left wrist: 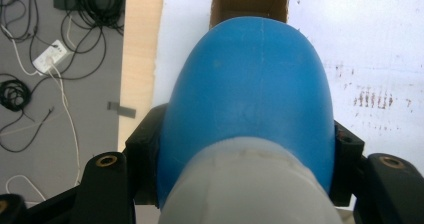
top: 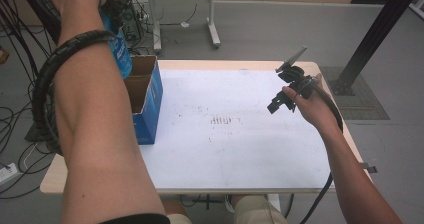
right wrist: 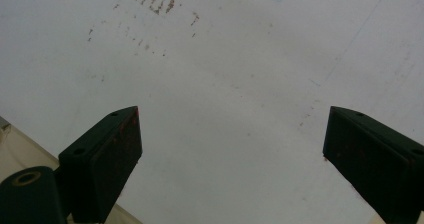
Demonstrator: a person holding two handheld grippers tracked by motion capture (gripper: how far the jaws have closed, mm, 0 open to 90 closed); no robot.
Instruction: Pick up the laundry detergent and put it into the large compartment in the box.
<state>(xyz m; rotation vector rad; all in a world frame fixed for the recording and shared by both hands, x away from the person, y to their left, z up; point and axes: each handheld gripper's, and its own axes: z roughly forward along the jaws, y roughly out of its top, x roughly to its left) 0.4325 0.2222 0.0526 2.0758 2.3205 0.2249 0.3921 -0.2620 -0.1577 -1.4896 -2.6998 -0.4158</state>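
Left gripper (left wrist: 245,184) clamped on blue bottle (left wrist: 250,84), held above open cardboard box (top: 145,91). Right gripper (right wrist: 230,154) jaws wide, empty, over table (top: 240,149). Risk: bottle catches box rim, tips box.

No legible text; blue bottle (top: 120,51) label print too blurred.

The white table top (top: 240,134) lies bare between the open cardboard box (top: 145,96) at its left edge and the right tongs (top: 278,104).
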